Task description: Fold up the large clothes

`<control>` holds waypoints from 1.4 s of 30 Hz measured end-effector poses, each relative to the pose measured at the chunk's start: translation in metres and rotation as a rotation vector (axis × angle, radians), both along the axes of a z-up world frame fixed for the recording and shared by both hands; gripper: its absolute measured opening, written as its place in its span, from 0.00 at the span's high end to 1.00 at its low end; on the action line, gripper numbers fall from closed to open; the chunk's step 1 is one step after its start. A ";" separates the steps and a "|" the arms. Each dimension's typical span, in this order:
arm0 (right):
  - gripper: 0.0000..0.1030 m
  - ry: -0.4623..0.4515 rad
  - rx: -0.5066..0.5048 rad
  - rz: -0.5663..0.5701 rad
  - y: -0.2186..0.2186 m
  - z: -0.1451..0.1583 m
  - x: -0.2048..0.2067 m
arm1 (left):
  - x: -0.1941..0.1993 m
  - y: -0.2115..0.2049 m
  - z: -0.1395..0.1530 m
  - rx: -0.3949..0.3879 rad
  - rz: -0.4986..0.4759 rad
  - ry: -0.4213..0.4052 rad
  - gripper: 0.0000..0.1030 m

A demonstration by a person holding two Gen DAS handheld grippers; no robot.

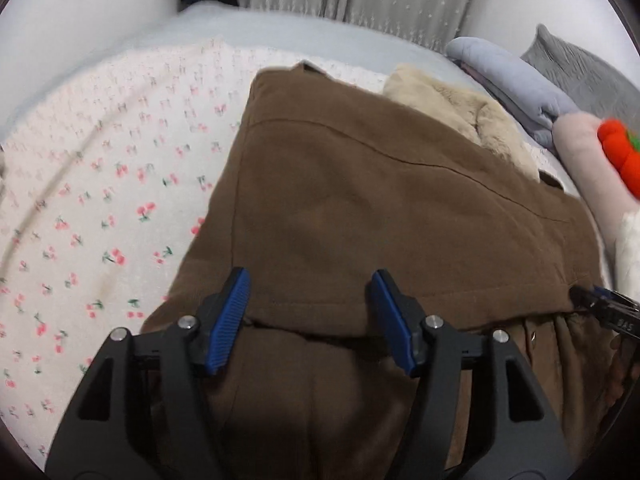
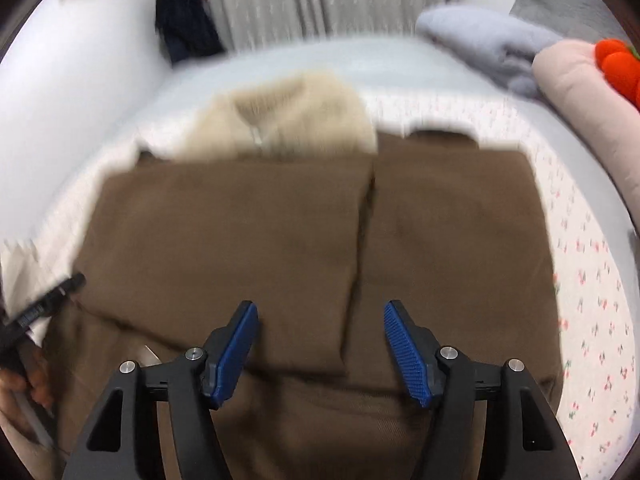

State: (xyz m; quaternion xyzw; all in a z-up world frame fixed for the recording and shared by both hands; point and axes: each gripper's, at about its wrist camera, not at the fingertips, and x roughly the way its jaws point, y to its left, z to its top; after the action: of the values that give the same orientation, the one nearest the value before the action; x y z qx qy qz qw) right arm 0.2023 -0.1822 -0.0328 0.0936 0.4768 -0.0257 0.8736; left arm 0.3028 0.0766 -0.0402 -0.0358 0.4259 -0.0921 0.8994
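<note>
Coat (image 1: 360, 208) folded on bed (image 1: 100, 200), near hem just ahead of both grippers, left (image 1: 310, 312) & right (image 2: 320, 344); jaws open, empty.

Brown coat (image 1: 360, 208), folded flat on bedspread, cream fleece lining at collar

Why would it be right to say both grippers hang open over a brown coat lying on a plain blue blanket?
One detail is wrong. The blanket is white with small red cherries, as the left wrist view shows. Both the left gripper and right gripper are open over the brown coat.
</note>
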 end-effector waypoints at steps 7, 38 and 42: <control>0.23 -0.070 0.045 0.028 -0.022 0.038 -0.046 | -0.052 0.010 0.046 -0.031 -0.030 -0.055 0.08; 0.11 0.106 0.410 0.094 -0.105 0.011 -0.275 | -0.190 0.172 -0.010 -0.364 -0.235 0.390 0.08; 0.12 0.117 0.459 0.089 -0.099 -0.016 -0.274 | -0.195 0.178 -0.023 -0.434 -0.245 0.372 0.09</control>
State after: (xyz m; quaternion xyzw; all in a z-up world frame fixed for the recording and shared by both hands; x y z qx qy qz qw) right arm -0.0713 -0.2811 -0.0492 0.2672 0.5234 0.1165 0.8007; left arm 0.1083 0.2546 -0.0635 -0.1919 0.5548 -0.2806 0.7594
